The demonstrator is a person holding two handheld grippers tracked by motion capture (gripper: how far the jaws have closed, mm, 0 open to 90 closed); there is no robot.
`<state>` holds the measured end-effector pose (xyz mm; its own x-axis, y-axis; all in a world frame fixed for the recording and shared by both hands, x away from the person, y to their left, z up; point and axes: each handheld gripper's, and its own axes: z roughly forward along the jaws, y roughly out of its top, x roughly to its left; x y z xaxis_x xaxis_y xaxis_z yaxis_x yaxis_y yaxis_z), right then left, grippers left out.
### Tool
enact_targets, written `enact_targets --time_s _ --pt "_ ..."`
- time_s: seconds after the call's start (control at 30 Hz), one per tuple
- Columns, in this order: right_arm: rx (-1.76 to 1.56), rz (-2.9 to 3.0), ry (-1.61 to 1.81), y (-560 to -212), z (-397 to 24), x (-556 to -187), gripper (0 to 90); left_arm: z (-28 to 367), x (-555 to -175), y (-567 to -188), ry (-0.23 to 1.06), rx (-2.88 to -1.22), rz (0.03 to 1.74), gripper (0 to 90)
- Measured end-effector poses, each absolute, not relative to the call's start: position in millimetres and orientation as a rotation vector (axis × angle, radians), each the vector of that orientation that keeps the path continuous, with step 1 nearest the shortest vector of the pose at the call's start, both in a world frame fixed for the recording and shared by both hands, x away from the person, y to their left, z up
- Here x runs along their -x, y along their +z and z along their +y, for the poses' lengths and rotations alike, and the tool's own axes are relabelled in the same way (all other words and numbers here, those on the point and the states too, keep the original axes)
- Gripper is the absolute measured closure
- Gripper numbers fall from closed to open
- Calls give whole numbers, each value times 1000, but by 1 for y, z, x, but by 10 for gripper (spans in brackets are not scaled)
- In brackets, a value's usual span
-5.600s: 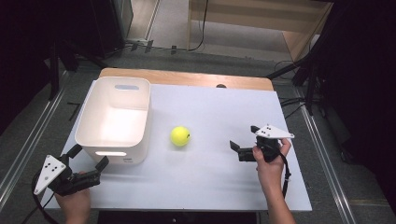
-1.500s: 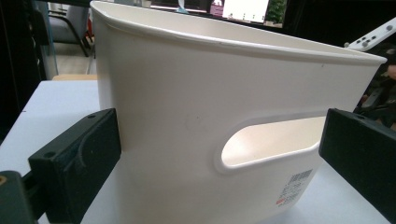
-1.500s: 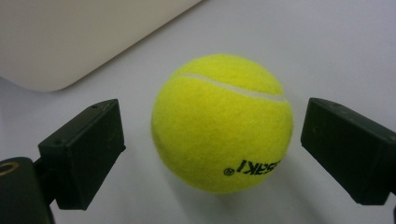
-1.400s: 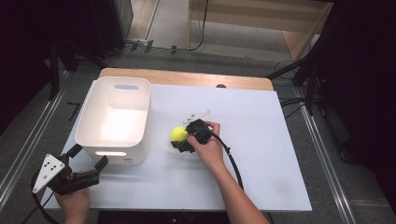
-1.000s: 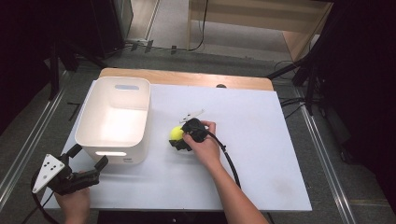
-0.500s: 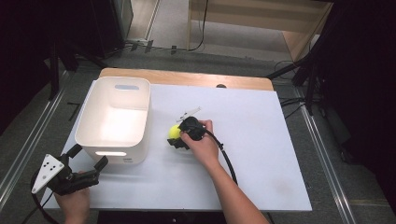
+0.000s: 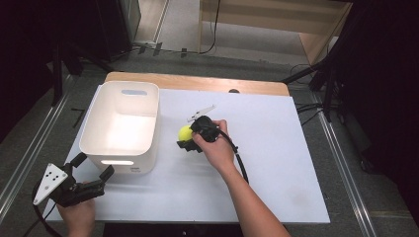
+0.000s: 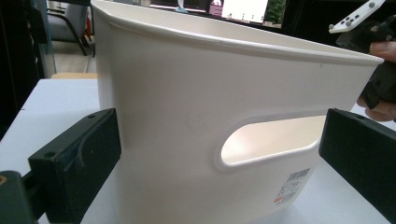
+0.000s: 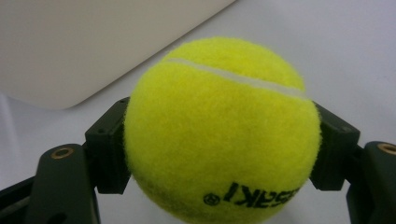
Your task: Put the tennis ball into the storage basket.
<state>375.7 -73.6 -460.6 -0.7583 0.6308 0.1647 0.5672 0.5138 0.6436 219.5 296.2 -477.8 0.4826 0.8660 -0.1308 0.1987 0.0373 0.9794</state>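
A yellow tennis ball (image 7: 183, 131) is held just above the white table top, right of the white bin (image 7: 120, 166). My right gripper (image 7: 187, 138) is shut on it. In the right gripper view the ball (image 9: 219, 116) sits squeezed between both black pads (image 9: 109, 149), with the bin's wall pale behind it. My left gripper (image 7: 93, 166) rests at the table's near left corner, open, its tips pointing at the bin's front wall. In the left gripper view the bin (image 8: 187, 93) and its handle slot stand close ahead of the spread jaws.
The white table top (image 7: 281, 168) stretches out to the right of the ball. A wooden strip (image 7: 197, 83) runs along its far edge. The right gripper's cable (image 7: 238, 160) trails back along the forearm. Dark stands and floor surround the table.
My right gripper reached the ball from the right, shut on it and has lifted it a little towards the bin. The left gripper has stayed where it was.
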Motion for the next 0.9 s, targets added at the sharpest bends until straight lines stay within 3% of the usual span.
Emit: enact_targets --time_s 0.9 --pt "-976 2703 1133 -404 -65 -387 230 297 -220 -478 662 -1474 975 0"
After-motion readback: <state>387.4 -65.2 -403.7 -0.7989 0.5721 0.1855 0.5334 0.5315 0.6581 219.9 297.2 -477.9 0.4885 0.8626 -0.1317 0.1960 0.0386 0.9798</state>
